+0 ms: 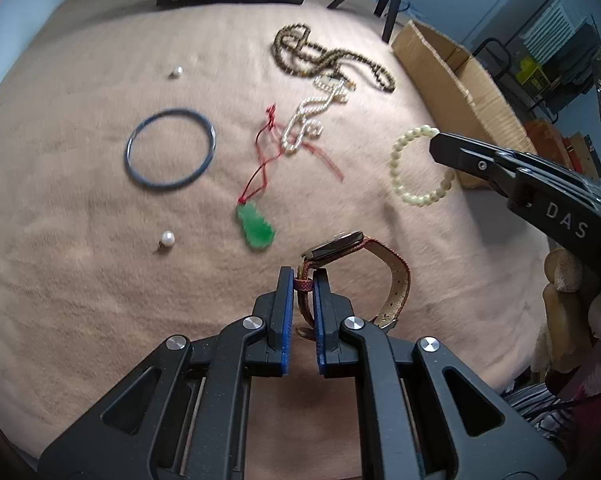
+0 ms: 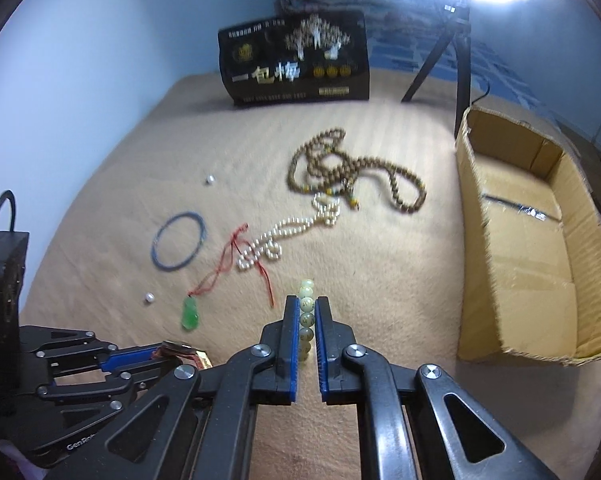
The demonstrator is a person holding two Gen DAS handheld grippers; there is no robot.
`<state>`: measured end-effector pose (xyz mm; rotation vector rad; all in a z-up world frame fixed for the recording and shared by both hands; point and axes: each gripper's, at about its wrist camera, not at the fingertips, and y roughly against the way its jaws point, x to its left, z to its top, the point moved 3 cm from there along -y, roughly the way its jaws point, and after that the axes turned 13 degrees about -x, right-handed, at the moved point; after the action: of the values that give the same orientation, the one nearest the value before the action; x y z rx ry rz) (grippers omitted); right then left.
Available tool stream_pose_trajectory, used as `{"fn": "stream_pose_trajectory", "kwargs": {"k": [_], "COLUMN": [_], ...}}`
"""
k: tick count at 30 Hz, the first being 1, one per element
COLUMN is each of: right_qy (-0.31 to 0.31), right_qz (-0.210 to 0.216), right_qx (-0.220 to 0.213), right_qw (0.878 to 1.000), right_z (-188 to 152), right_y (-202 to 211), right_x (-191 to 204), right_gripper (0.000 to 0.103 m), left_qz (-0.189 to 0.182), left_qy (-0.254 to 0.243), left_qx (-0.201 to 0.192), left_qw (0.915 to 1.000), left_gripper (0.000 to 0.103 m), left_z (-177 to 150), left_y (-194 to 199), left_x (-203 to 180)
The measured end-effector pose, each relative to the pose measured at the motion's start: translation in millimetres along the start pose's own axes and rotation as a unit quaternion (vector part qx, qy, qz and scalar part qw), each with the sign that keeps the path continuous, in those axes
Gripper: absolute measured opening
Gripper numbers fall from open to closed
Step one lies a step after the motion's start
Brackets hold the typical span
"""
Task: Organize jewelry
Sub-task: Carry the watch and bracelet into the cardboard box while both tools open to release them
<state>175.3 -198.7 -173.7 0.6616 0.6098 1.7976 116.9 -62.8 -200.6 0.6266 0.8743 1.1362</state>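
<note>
**Both grippers clamped on jewelry above the tan blanket**

The tan blanket (image 2: 140, 160) fills both views. In the right wrist view the open cardboard box (image 2: 512, 280) sits at 3 o'clock on it, and a black printed package (image 2: 296, 64) stands at 12 o'clock.

The left gripper (image 1: 303, 280) has its blue pads pressed tight on the strap of a wristwatch (image 1: 332, 248), which hangs from the jaws with its face tilted. The right gripper (image 2: 307, 312) is pinched closed on a pale green bead bracelet (image 2: 306, 316), beads stacked between the pads.

The rest lies loose near the middle: a brown bead necklace (image 2: 356, 168) at 12 o'clock, a pearl necklace (image 2: 284, 232) just below it, touching its lower end, and a blue bangle (image 2: 179, 247) at 9 o'clock. A green pendant (image 2: 190, 314) on red cord lies at 7 o'clock. Two single pearls (image 2: 149, 298) lie well apart on the left.
</note>
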Motion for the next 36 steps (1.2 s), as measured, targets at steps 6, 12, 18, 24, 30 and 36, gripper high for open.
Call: {"fn": "stream_pose_trajectory", "kwargs": {"k": [6,12,18,24,30,36], "right_qy": [-0.010,-0.022,-0.047,-0.074,-0.094,-0.101], "right_qz": [-0.010,-0.035,-0.066,-0.096,-0.116,-0.128], "right_qx": [-0.040,-0.072,-0.094,-0.113,-0.107,-0.091], "right_qw": [0.999,0.997,0.992,0.986,0.983,0.982], "right_z": [19,36,46,59,61,57], "right_y": [26,47,63,75,70,57], "right_x": [-14,-42,-81,-123,-157,-179], "right_gripper": [0.005,0.005,0.005,0.005,0.005,0.005], "left_qz": [-0.013,-0.035,-0.055,-0.070,-0.083,-0.094], "left_qy": [-0.003,-0.012,-0.034,-0.058,-0.075,-0.085], "left_qx": [-0.031,-0.065,-0.075,-0.074,-0.068,-0.058], "left_qw": [0.9994,0.9972,0.9951,0.9931,0.9914,0.9903], "left_gripper": [0.007,0.007,0.007,0.007,0.007,0.007], "left_z": [24,57,80,94,106,111], "left_y": [13,21,14,-4,-30,-53], "left_x": [-16,-43,-74,-109,-142,-169]}}
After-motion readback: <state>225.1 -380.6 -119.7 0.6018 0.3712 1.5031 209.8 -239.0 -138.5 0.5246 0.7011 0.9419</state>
